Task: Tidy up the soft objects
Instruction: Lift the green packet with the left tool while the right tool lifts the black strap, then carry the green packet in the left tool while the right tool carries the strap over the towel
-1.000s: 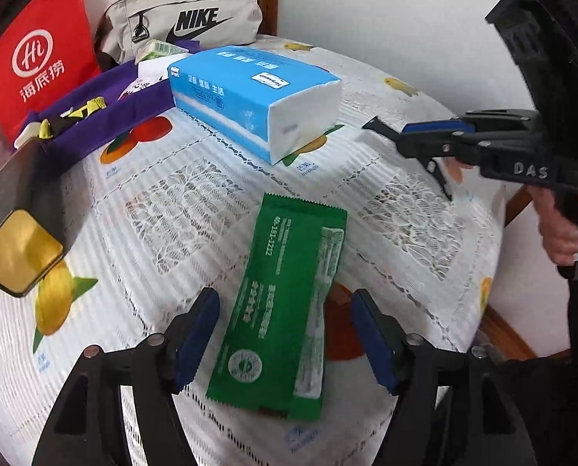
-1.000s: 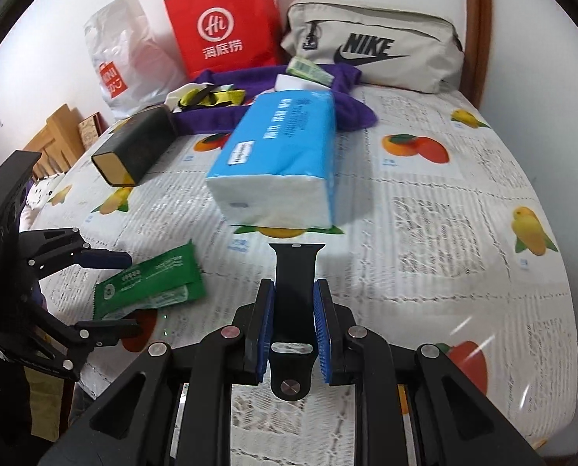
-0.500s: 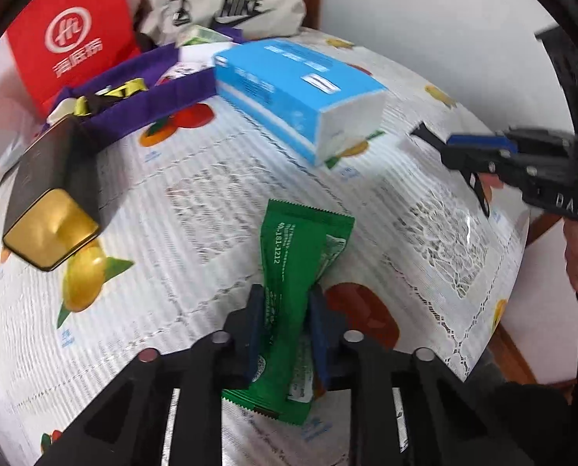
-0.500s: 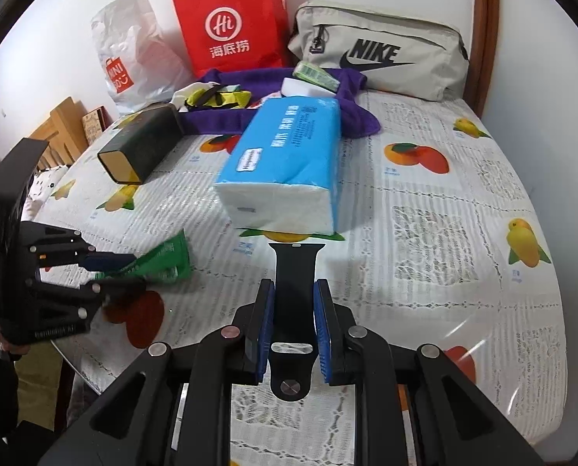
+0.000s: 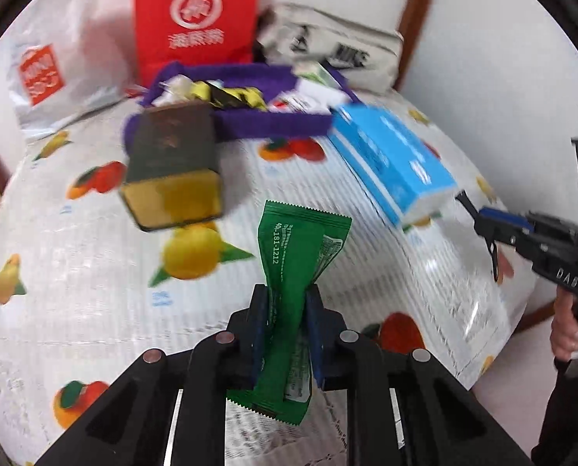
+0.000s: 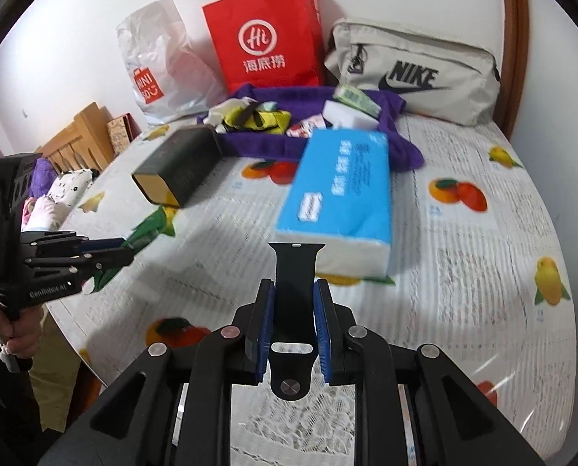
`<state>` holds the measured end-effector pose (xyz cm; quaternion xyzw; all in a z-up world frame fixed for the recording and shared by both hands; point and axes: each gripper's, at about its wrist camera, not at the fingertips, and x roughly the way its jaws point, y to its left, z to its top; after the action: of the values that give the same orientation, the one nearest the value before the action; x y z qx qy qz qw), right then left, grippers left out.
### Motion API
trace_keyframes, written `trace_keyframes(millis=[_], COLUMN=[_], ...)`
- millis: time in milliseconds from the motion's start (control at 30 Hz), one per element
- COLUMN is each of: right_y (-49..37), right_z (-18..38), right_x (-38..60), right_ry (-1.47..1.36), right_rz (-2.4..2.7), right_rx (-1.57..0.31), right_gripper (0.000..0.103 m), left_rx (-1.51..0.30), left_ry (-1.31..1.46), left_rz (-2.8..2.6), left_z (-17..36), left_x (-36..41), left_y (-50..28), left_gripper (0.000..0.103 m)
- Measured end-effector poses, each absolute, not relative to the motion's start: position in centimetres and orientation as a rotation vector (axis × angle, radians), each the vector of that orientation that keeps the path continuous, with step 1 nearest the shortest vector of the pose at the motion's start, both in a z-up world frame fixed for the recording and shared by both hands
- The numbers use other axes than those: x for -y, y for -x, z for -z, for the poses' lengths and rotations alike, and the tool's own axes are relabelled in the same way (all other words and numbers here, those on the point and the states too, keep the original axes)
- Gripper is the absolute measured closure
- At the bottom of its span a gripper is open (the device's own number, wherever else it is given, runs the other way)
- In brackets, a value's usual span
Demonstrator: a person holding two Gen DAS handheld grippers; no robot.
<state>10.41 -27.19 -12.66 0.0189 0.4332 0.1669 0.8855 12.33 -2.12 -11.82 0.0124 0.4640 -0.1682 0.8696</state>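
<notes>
My left gripper (image 5: 288, 303) is shut on a green wet-wipe packet (image 5: 295, 272) and holds it above the table; it also shows at the left of the right wrist view (image 6: 112, 250). My right gripper (image 6: 295, 299) is shut on a black watch strap (image 6: 295, 295) above the table's near edge. A purple cloth tray (image 6: 316, 143) at the back holds several small soft items. A blue tissue pack (image 6: 341, 198) lies in front of it, also seen in the left wrist view (image 5: 390, 163).
A dark box with a gold end (image 6: 178, 165) lies left of the tissue pack. A red paper bag (image 6: 265, 35), a white plastic bag (image 6: 157, 58) and a beige Nike pouch (image 6: 413, 70) stand along the wall. The table (image 6: 483, 272) has a fruit-print cover.
My left gripper closed on the green packet, lifted it off the table and swung left toward the purple tray. My right gripper kept its hold on the strap and moved slightly forward.
</notes>
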Motion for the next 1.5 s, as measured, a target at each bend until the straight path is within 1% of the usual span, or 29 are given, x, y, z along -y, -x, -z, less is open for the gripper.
trace_keyframes(millis=[233, 700, 1133, 1500], right_y=[-12.3, -16.9, -22.8, -29.2], right_z=[9.9, 7.4, 7.0, 8.1], right_x=[26.5, 26.2, 25.7, 25.4], right_ry=[-0.017, -0.031, -0.023, -0.026], right_rz=[-0.327, -0.34, -0.335, -0.321], right_rx=[-0.875, -0.863, -0.873, -0.888], right_gripper=[0.083, 0.083, 0.083, 0.083], left_rx=[-0.93, -0.875, -0.874, -0.884], left_ry=[-0.033, -0.008, 0.018, 0.023], left_rz=[0.246, 0.222, 0.22, 0.242], left_z=[8.9, 4.8, 4.7, 5.4], left_x=[0.7, 0.3, -0.2, -0.4], left_y=[-13.4, -18.2, -24.3, -30.4], left_gripper=[0.085, 0.085, 0.085, 0.085])
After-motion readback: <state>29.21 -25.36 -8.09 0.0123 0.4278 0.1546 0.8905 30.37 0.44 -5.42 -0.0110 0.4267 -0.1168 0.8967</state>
